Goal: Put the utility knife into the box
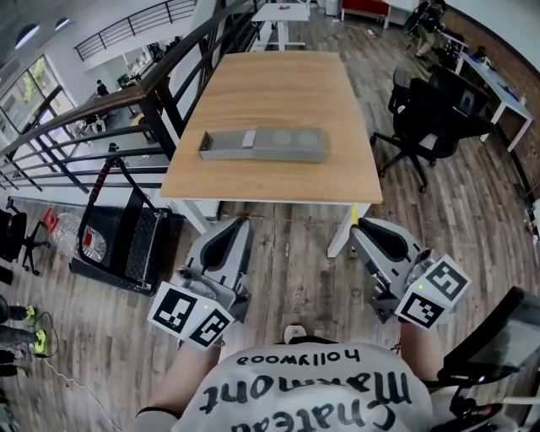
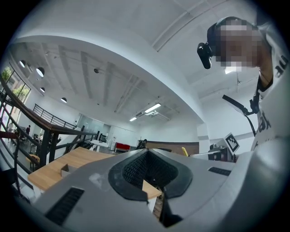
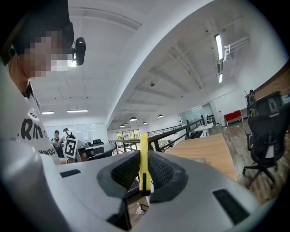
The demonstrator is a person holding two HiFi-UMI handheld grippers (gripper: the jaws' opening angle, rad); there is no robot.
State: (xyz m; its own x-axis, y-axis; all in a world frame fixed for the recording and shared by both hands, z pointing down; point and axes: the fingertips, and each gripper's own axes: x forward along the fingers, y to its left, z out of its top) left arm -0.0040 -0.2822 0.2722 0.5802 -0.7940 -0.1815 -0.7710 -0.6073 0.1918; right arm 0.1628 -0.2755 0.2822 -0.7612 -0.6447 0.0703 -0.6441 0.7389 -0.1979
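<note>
A long grey box point(image 1: 263, 144) lies open-topped on the wooden table point(image 1: 278, 84), a little left of its middle; its end also shows in the left gripper view point(image 2: 65, 170). I stand in front of the table with both grippers held low over the floor, well short of the box. My right gripper point(image 1: 361, 226) is shut on a yellow utility knife point(image 3: 143, 163), which stands upright between the pads and pokes out past the jaw tips. The left gripper point(image 1: 239, 222) has its jaws together with nothing between them point(image 2: 147, 156).
A black railing point(image 1: 101, 110) runs along the table's left side, with a black folded frame point(image 1: 118, 245) on the floor below it. Black office chairs point(image 1: 422, 118) stand to the table's right, with a white desk point(image 1: 498, 84) beyond them. Another table point(image 1: 283, 13) stands behind.
</note>
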